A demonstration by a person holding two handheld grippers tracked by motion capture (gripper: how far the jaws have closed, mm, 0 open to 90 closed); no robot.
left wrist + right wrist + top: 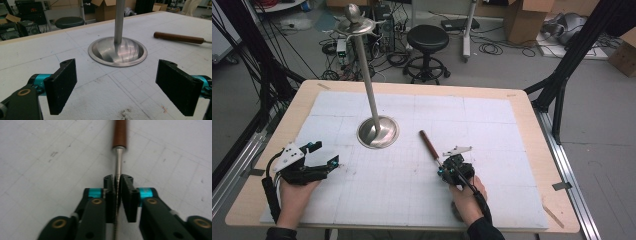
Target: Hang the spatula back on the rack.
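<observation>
Lying on the white worktop (492, 200) just right of centre, the tool (430, 145) points its brown wooden handle toward 11 o'clock in the high view, and its thin metal shaft runs back toward 5 o'clock into the right gripper (446, 167). From the right gripper view, the jaws are clenched on that shaft (118, 170), one black pad pressed against each side of it, with the handle (120, 133) straight ahead at 12 o'clock. At about 9 o'clock from the tool's shaft, near the worktop's left edge, the left gripper (326, 155) rests in the person's hand with its jaws spread wide and released, nothing between them. Ahead of it in the left gripper view stands a metal stand (117, 51) with a round dished base and an upright pole; the tool's handle (178, 37) lies at 2 o'clock, well apart from those jaws.
</observation>
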